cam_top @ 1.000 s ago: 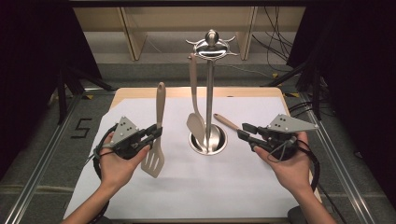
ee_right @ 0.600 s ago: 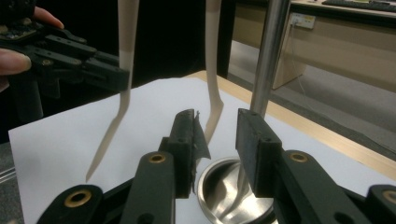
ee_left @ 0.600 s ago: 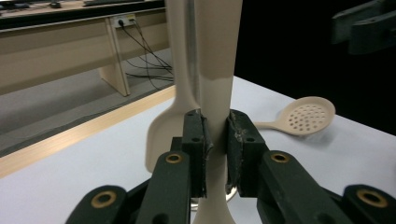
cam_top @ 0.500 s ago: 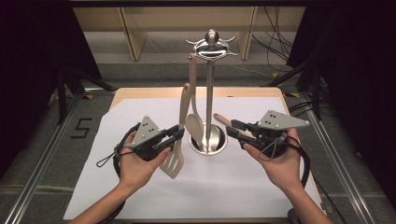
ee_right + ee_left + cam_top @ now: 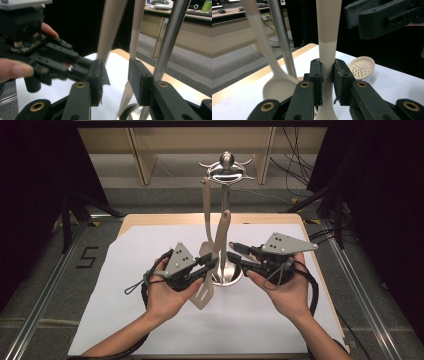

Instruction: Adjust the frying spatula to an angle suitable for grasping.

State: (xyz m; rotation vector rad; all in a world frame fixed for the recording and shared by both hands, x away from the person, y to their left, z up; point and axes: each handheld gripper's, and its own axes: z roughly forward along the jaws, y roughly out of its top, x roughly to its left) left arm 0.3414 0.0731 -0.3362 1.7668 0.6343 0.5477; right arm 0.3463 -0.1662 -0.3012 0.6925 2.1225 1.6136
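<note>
Here, seen from above, your left gripper (image 5: pixel 207 265) was clamped on the neck of a beige slotted spatula (image 5: pixel 204 292), just above the blade; the handle rose steeply toward the utensil stand (image 5: pixel 226 220) and leaned slightly right, its upper end crossing in front of the stand's steel pole. The slotted blade hung below your hand, over the white table sheet (image 5: pixel 125 320) and just in front of the stand's round steel base. In the left gripper view the two black pads (image 5: pixel 315 80) pressed flat against both sides of the spatula's stem (image 5: pixel 327 57), with no gap visible. A beige spoon (image 5: pixel 278 87) hung from the stand's top hooks, its bowl low beside the pole (image 5: pixel 283 42), to the left of your jaws in that view. A small perforated skimmer head (image 5: pixel 362 68) lay on the sheet to the right beyond the jaws.

Your right gripper (image 5: pixel 235 251) sat just right of the stand, pointing left toward the pole and the left gripper. In the right gripper view its jaws stood apart around empty space, with one pad (image 5: pixel 140 80) close beside the steel pole (image 5: pixel 168 45); nothing was held between them. The spatula handle (image 5: pixel 111 27) and the left gripper (image 5: pixel 50 60) appeared just beyond the opening, blurred. Both hands rested near the table's centre.
</note>
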